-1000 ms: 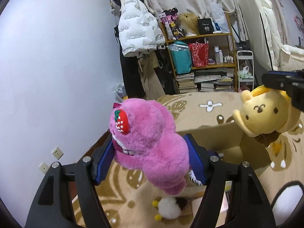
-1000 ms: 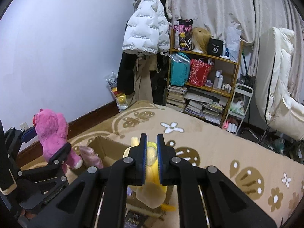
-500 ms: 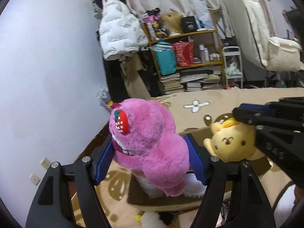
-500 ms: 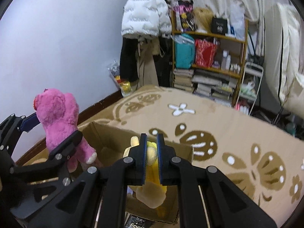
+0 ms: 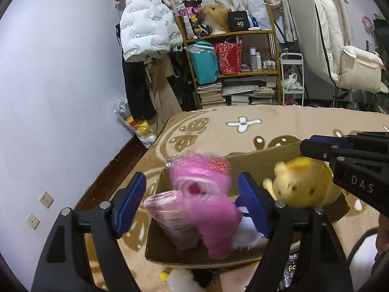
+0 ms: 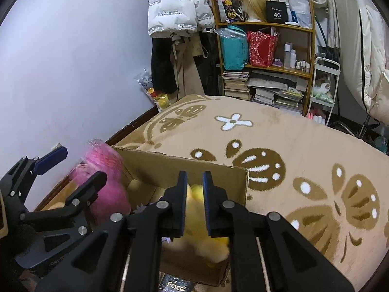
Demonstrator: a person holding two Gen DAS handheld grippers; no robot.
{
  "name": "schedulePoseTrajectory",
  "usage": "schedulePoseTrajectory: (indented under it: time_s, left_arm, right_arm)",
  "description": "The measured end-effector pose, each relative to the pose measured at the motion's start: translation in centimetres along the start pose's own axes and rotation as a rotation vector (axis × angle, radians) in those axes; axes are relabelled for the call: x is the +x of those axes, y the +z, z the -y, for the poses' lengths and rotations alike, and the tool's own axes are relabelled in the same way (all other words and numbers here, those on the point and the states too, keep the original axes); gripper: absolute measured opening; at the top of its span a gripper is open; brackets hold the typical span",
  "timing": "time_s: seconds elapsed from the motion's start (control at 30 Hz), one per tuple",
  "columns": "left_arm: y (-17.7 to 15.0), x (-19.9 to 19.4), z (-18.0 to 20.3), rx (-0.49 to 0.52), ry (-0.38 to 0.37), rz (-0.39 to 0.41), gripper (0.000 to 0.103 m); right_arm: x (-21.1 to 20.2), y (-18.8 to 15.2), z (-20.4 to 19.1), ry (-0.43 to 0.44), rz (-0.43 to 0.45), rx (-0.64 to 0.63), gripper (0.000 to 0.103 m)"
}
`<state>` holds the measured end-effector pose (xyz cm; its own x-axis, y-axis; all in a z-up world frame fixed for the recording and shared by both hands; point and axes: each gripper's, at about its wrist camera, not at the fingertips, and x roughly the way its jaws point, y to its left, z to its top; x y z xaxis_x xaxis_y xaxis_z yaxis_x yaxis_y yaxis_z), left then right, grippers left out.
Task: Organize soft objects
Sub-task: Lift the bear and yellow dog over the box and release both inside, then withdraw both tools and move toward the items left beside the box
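Note:
A pink plush bear (image 5: 204,202) is blurred and falling between the open pads of my left gripper (image 5: 192,203), above an open cardboard box (image 5: 257,160). It also shows in the right wrist view (image 6: 102,189) beside the left gripper (image 6: 60,170). My right gripper (image 6: 194,204) is shut on a yellow plush bear (image 6: 194,192) and holds it over the box (image 6: 184,168). In the left wrist view the yellow bear (image 5: 301,185) hangs under the right gripper's fingers (image 5: 340,146). A white plush (image 5: 245,233) lies in the box.
The box sits on a beige patterned rug (image 6: 304,146). A wooden shelf (image 5: 231,56) with bags and books, a hanging white jacket (image 5: 145,22) and a small cart (image 5: 291,82) stand at the back. A lilac wall (image 5: 60,85) is on the left. A white-and-black plush (image 5: 184,279) lies before the box.
My left gripper has opened and let go of the pink bear, which drops toward the box. Both grippers have moved lower over the box. The right gripper still holds the yellow bear.

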<state>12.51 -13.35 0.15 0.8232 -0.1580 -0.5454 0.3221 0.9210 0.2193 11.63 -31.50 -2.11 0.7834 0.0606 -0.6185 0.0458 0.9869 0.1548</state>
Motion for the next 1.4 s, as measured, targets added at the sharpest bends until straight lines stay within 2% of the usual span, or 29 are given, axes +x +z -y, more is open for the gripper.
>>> schedulePoseTrajectory:
  time_s: [0.1, 0.17, 0.23, 0.3, 0.37, 0.43, 0.53, 0.73, 1.13, 1.4]
  left_arm:
    - [-0.3, -0.3, -0.2, -0.008, 0.037, -0.014, 0.094]
    - [-0.5, -0.5, -0.5, -0.021, 0.046, -0.022, 0.098]
    - [-0.7, -0.7, -0.9, -0.035, 0.036, -0.031, 0.099]
    - [-0.8, -1.0, -1.2, -0.04, 0.041, -0.037, 0.099]
    - [-1.0, -1.7, -1.5, -0.037, 0.043, -0.039, 0.099]
    - [-1.2, -2.4, -2.0, -0.036, 0.046, -0.043, 0.101]
    - [-1.5, -3.5, -2.8, -0.052, 0.045, -0.055, 0.102]
    - [-2.2, -5.9, -4.4, -0.068, 0.063, -0.083, 0.103]
    - [-4.7, -8.9, -7.1, -0.095, 0.096, -0.176, 0.103]
    - [-6.3, -9.1, -7.3, -0.094, 0.083, -0.231, 0.103]
  right_arm:
    - [-0.7, 0.2, -0.2, -0.01, 0.008, -0.016, 0.015]
    - [-1.2, 0.2, -0.3, -0.014, 0.009, -0.018, 0.022]
    - [-1.7, 0.2, -0.4, -0.017, 0.011, -0.015, 0.044]
    - [-2.2, 0.2, -0.6, -0.015, 0.012, -0.021, 0.057]
    - [-2.8, 0.2, -0.8, -0.02, 0.012, -0.031, 0.063]
    - [-3.4, 0.1, -1.0, -0.027, 0.013, -0.032, 0.079]
    - [-4.7, 0.0, -1.3, -0.014, 0.016, -0.018, 0.092]
    - [-6.9, -0.6, -2.2, -0.032, 0.015, -0.018, 0.101]
    - [-10.3, -4.2, -3.4, -0.014, -0.033, 0.013, 0.101]
    - [-10.2, -6.7, -3.7, -0.019, -0.102, 0.054, 0.101]
